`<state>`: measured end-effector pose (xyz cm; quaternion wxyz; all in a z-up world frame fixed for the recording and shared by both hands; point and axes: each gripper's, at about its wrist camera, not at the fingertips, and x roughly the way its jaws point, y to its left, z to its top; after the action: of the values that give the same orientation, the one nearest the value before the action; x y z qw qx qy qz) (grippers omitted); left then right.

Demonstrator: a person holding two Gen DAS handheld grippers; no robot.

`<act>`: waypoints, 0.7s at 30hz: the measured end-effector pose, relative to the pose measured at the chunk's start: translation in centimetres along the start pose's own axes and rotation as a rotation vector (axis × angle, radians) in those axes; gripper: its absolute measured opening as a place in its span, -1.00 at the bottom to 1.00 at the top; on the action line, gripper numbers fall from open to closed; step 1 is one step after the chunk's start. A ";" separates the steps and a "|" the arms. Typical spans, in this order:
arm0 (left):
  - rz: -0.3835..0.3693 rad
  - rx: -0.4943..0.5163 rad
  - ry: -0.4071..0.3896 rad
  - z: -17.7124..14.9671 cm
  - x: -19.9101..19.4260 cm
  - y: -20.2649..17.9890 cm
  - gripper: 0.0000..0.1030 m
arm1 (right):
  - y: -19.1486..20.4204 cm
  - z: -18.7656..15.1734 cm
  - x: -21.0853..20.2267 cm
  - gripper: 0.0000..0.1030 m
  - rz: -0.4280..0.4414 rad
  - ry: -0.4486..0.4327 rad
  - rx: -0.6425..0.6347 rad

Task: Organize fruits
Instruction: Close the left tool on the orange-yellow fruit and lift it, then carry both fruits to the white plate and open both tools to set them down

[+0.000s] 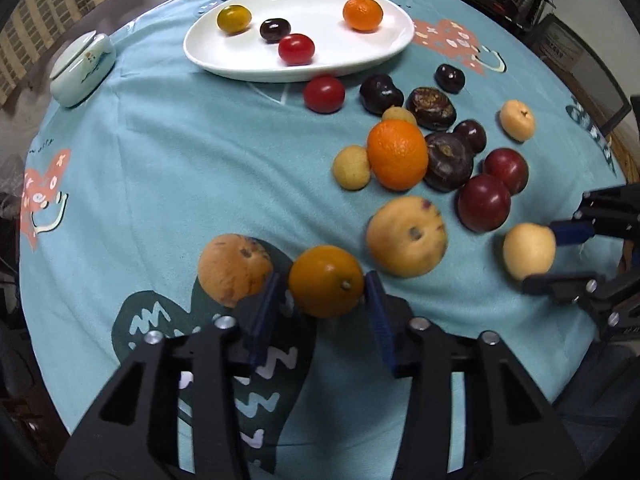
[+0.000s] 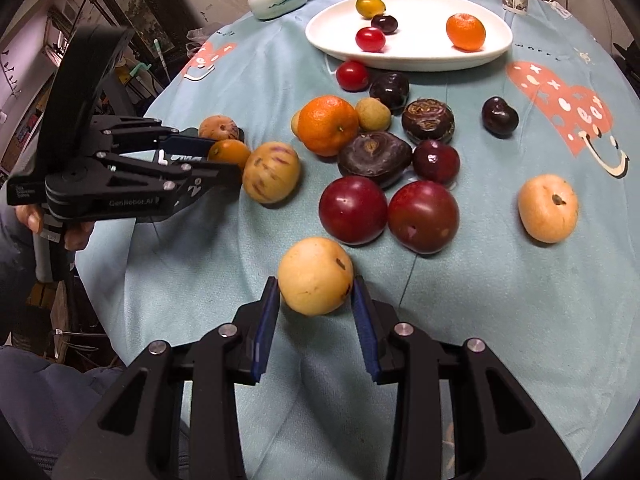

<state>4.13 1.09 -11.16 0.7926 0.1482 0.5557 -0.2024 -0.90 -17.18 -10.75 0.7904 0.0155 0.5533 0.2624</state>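
Four fruits sit on the white oval plate (image 1: 396, 46) at the far side of a round table under a teal cloth (image 1: 160, 160) (pink hearts printed on it). Left gripper (image 1: 326, 284) brackets a small orange (image 1: 326, 280); right gripper (image 2: 316, 280) brackets a pale yellow fruit (image 2: 316, 276), pads seemingly touching.

Round table in teal cloth (image 1: 160, 160); white plate (image 1: 360, 56), loose fruits (image 2: 352, 210), lidded jar (image 1: 82, 68)
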 end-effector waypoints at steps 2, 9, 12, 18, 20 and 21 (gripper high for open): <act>0.010 -0.003 -0.001 0.1 0.4 0.0 0.08 | 0.0 0.0 0.1 -0.28 -0.003 0.001 0.000; 0.025 -0.038 0.019 1.0 0.8 -0.4 -0.22 | 0.1 -0.1 -0.3 -0.28 -0.007 -0.003 -0.003; 0.075 -0.050 -0.006 1.3 -0.4 -0.7 -0.22 | -0.1 -0.1 -0.5 -0.28 -0.010 -0.010 0.001; 0.115 -0.103 -0.088 2.5 -3.8 -1.8 -0.22 | 0.0 0.1 -0.1 -0.28 -0.003 0.004 -0.020; 0.110 -0.119 -0.106 3.2 -4.4 -2.2 -0.22 | 0.1 0.3 -0.2 -0.28 0.005 0.002 -0.025; 0.114 -0.122 -0.116 3.6 -4.7 -2.5 -0.22 | 0.1 0.4 -0.3 -0.28 0.006 -0.001 -0.027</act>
<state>4.44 -1.98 -5.54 0.8411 0.1192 0.5110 -0.1312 -0.62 -17.11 -10.32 0.7901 0.0066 0.5491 0.2724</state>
